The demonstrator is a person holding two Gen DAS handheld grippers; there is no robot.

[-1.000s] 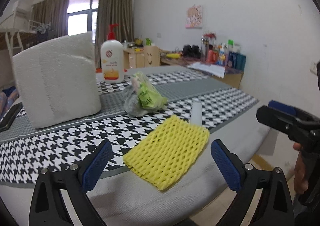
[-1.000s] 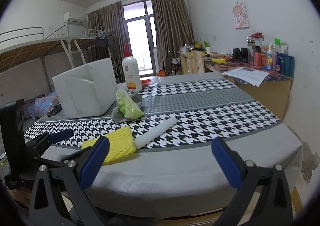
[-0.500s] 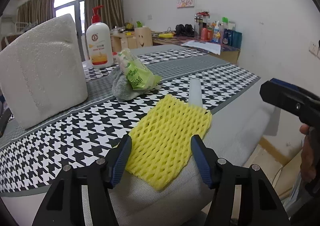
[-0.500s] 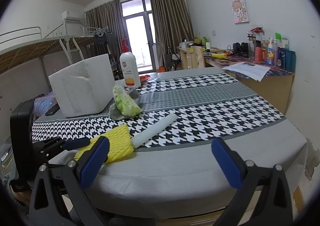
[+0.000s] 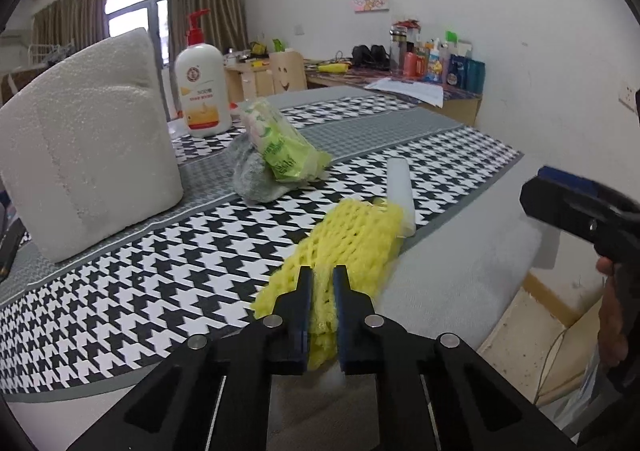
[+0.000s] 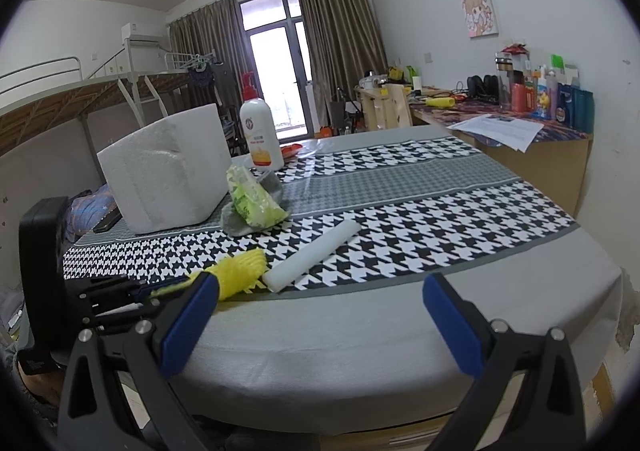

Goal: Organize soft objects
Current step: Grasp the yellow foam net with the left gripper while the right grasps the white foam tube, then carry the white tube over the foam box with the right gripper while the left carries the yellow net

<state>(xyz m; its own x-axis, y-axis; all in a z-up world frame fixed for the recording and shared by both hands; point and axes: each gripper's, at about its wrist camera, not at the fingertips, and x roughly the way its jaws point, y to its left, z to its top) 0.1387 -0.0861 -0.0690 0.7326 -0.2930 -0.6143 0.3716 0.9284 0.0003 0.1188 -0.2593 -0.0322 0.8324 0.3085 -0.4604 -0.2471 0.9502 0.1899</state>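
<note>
left gripper (image 5: 320, 279) just closed, clamping the yellow foam net (image 5: 356, 235); right gripper (image 6: 320, 315) gapes wide.

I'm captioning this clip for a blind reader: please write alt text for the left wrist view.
The left gripper, its jaws just closed, pinches the near edge of a yellow foam net on a houndstooth tablecloth. Behind lie a white foam tube, green packet, white foam block and lotion bottle.

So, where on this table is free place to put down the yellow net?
The houndstooth cloth right of the white foam tube is bare, as is the plain grey edge nearest the right gripper. Crowded: around the foam block, lotion bottle and green packet.
</note>
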